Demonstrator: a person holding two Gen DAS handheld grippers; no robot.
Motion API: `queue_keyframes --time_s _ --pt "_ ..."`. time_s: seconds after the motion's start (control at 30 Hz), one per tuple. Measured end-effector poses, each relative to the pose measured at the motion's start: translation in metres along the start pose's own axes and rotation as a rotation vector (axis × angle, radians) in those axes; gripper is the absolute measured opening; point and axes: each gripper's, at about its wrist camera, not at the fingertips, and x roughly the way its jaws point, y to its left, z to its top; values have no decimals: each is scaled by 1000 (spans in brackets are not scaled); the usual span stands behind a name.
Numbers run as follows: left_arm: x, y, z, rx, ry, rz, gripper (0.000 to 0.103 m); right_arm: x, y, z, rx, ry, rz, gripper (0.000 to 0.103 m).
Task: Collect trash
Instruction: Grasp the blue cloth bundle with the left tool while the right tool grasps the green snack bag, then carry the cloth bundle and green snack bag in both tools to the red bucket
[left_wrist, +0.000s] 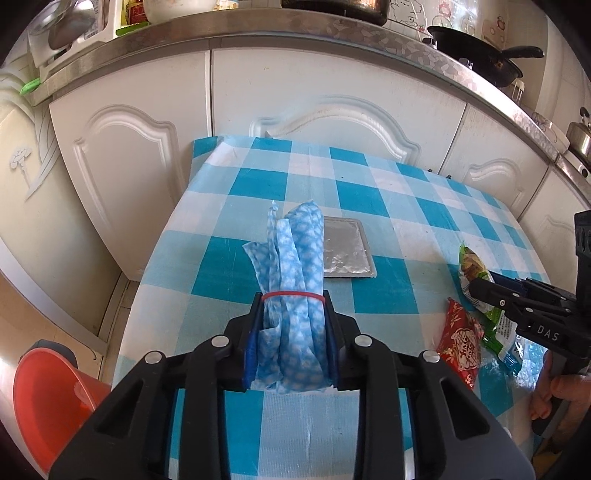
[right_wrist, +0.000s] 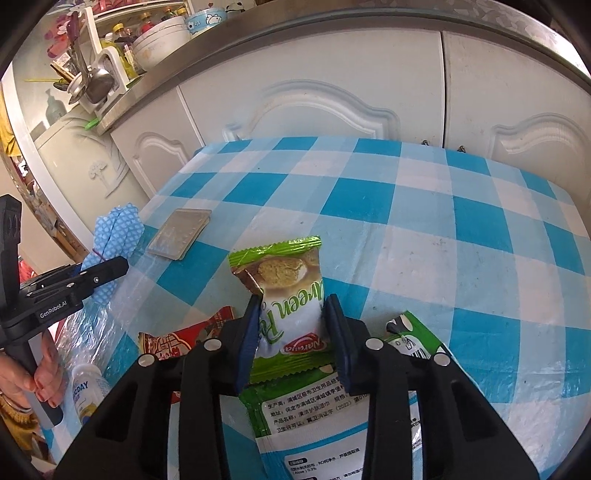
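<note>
Two grippers are loaded: my left gripper (left_wrist: 293, 314) pinches the blue cloth (left_wrist: 291, 258) banded to its fingers, above the table (left_wrist: 406, 206); my right gripper (right_wrist: 291, 328) is clamped on the green snack (right_wrist: 286, 288), lifted off the cloth-covered top. I judge the next move is to carry the snack left to the orange bin (left_wrist: 48, 398) beside the table, holding it firmly; foil pack (left_wrist: 345, 251), red wrapper (left_wrist: 461, 343), green pouch (right_wrist: 332, 417) and bottle (right_wrist: 86, 391) remain, and my left gripper lies in the way.

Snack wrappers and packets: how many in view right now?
4. Green snack packet between the right gripper fingers; red wrapper, green-white wipes pack beneath, and silver foil packet on the table. More may be hidden.
</note>
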Motion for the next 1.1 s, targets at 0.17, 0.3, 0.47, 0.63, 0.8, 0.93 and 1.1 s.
queue_keyframes --time_s 0.17,0.3,0.47,0.63,0.8,0.93,1.1 --pt "-9 3 -4 -19 -8 -9 28 -6 -5 -1 28 -25 13 37" --pt "-20 5 -9 -38 -13 -19 28 -11 -8 -4 60 -46 44 37" --pt "-35 9 -19 -54 -14 -21 28 -21 -8 -6 91 -78 80 36" --pt "-50 13 -34 -61 -4 -30 28 -30 -9 -8 122 -94 107 37" --pt "-61 19 -52 -75 13 -39 28 -37 -12 -15 164 -101 133 37" --pt "-71 25 -63 -79 19 -40 28 -44 -14 -22 196 -105 160 37" --pt "-83 33 -73 -88 18 -37 28 -55 -15 -33 257 -112 202 37"
